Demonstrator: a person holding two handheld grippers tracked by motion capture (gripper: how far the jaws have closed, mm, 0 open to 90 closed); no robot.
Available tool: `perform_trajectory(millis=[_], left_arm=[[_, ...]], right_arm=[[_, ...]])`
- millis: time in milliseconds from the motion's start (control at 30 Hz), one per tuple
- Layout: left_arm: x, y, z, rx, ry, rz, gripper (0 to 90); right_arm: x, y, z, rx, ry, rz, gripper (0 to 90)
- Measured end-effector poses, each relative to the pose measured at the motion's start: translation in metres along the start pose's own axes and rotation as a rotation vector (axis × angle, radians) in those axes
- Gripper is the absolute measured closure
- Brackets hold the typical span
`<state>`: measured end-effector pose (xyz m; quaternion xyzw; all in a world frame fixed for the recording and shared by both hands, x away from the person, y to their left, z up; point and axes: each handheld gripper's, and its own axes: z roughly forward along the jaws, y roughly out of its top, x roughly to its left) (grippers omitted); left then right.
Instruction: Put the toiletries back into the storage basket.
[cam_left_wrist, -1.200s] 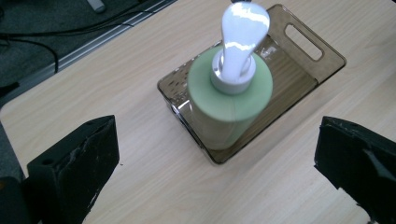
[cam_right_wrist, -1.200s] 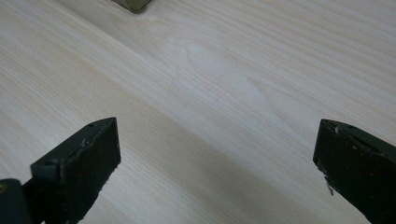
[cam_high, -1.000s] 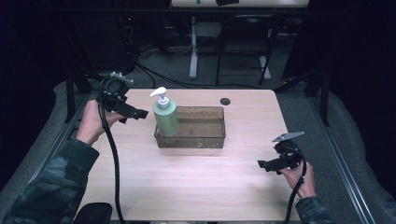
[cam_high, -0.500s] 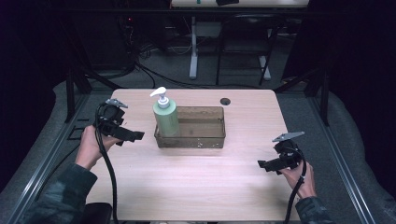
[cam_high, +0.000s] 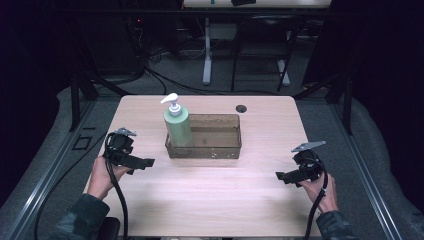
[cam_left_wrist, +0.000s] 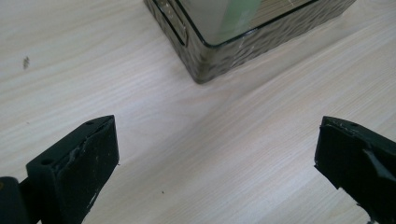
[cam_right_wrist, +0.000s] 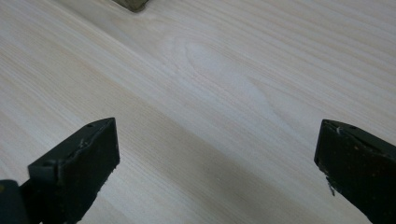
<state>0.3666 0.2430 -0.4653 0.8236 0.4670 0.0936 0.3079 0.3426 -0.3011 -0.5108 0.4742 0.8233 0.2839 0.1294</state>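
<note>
Wooden table (cam_high: 210, 200) lies bare between both grippers' wide jaws.

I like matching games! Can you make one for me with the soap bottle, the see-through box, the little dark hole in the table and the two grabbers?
Things:
1. soap bottle
2. box
3. hole
4. left gripper

Places or states:
A. brownish and see-through, in the middle of the table
B. round and dark, behind the box near the table's far edge
C. jaws wide apart, holding nothing, left of the box
D. pale green with a white pump, standing upright in the box's left end

Pairs: 1-D, 2-A, 3-B, 4-C
</note>
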Motion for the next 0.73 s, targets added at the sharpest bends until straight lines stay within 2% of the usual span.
perform_trajectory(millis=[233, 400, 500, 600, 667, 733], left_arm=[[0.005, -0.018, 0.017, -0.016, 0.003, -0.046, 0.0], [0.008, -0.025, 0.021, -0.026, -0.001, -0.068, 0.0], [0.009, -0.029, 0.025, -0.016, -0.01, -0.071, 0.0], [0.009, -0.031, 0.031, 0.005, -0.001, -0.056, 0.0], [0.01, -0.031, 0.034, 0.023, -0.014, -0.059, 0.0], [0.01, -0.031, 0.035, 0.017, -0.012, -0.057, 0.0]], right_arm=[[-0.001, 0.0, 0.0, 0.002, -0.008, -0.007, 0.0], [-0.001, -0.001, 0.0, 0.001, -0.01, 0.004, 0.0], [-0.001, -0.001, 0.0, -0.001, -0.011, 0.001, 0.0], [-0.002, 0.0, 0.001, 0.0, -0.011, 0.001, 0.0], [-0.002, -0.001, 0.001, 0.003, -0.009, -0.001, 0.0], [-0.002, -0.002, 0.002, 0.001, -0.011, 0.001, 0.0]])
